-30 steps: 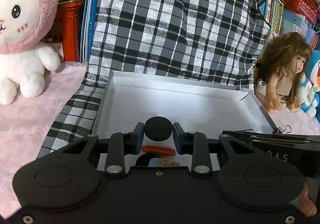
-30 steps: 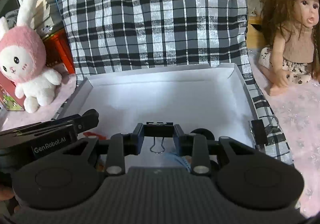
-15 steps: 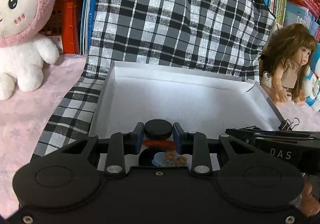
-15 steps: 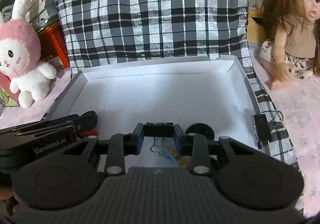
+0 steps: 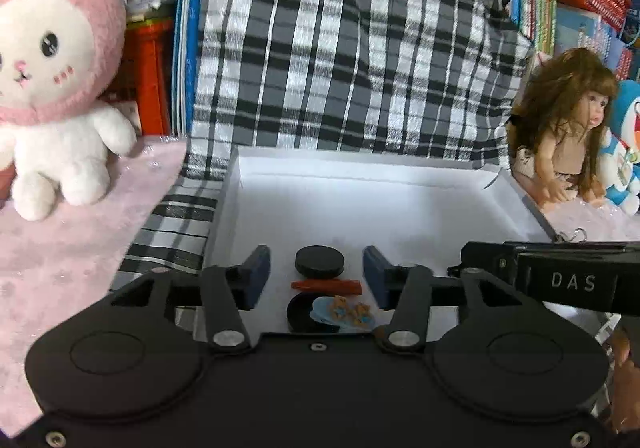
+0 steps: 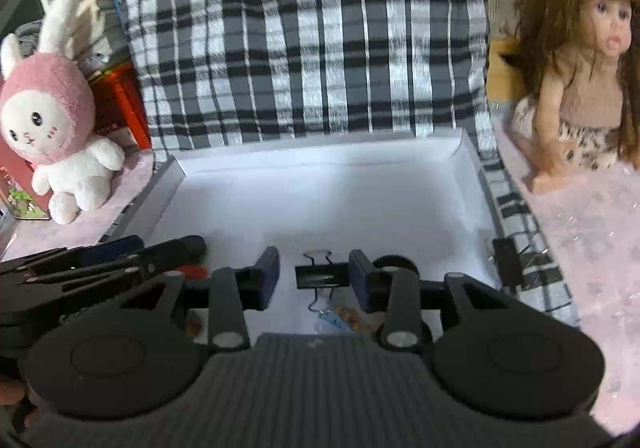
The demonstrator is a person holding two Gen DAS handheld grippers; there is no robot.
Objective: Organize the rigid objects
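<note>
The left gripper (image 5: 316, 274) stands with its jaws spread wide, holding nothing; a black round cap (image 5: 319, 260) lies free between the fingers on the floor of the white box (image 5: 360, 171). Only this view shows what sits just nearer: a red stick (image 5: 327, 285), then a black ring under a blue cartoon piece (image 5: 344, 312). The right gripper (image 6: 314, 276) is likewise parted; a black binder clip (image 6: 320, 275) sits between its fingers, touching the right pad and clear of the left one, so whether it rests on the box floor or on that pad I cannot tell. The right view alone shows a second black clip (image 6: 505, 262) on the box's right rim. Outward, both views show the plaid cloth (image 5: 352, 47), a pink bunny plush (image 5: 52, 79) to the left and a long-haired doll (image 6: 584, 59) to the right.
</note>
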